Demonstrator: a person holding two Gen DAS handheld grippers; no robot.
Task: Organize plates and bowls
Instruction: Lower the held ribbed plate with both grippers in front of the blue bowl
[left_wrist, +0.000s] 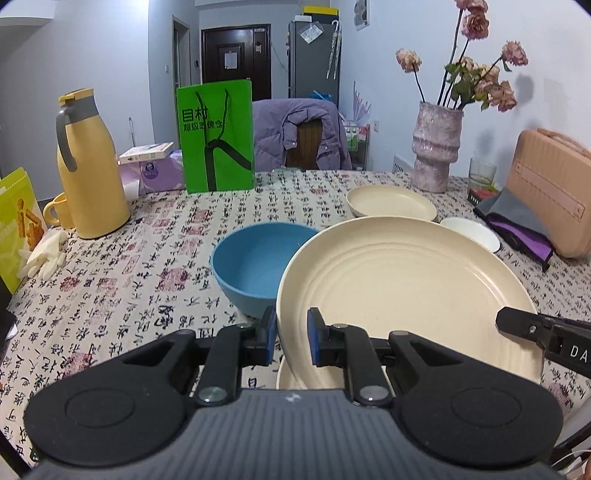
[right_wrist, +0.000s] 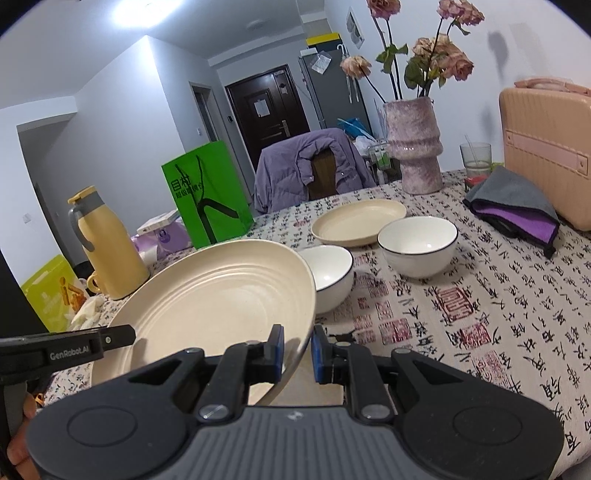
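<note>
A large cream plate is held tilted above the table between both grippers. My left gripper straddles its left rim, and my right gripper straddles its right rim; both sets of jaws stand slightly apart around the rim. Another cream plate edge shows under it. A blue bowl sits just behind the left gripper. A second cream plate lies farther back. Two white bowls with dark rims stand beside it.
A yellow thermos, yellow mug, green bag and gloves stand at the left. A pink vase, glass, grey-purple cloth and pink case stand at the right. A chair is behind the table.
</note>
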